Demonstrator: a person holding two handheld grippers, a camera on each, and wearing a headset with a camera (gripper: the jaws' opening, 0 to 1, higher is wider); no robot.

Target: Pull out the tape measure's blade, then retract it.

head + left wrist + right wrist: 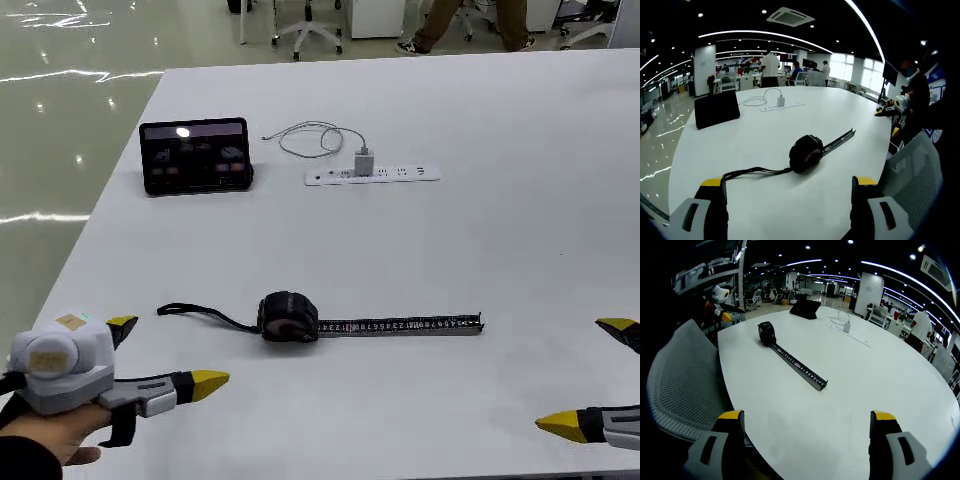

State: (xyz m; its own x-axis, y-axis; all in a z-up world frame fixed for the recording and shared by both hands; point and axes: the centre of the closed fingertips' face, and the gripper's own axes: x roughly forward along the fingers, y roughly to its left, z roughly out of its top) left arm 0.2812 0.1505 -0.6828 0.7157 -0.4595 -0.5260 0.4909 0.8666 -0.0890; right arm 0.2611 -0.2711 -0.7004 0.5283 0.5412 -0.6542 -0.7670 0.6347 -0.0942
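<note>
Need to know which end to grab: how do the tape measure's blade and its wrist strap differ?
In the head view the blade runs straight right from the case; the strap trails left in a loose curve. The blade is a flat strip with printed marks and an end hook; the strap is a thin, plain dark cord. Both lie on the table, joined to the case.

tape measure (289, 317) black | blade (400, 325) dark, pale numerals | table (450, 240) white | jaws yellow-tipped | power strip (372, 175) white
</note>
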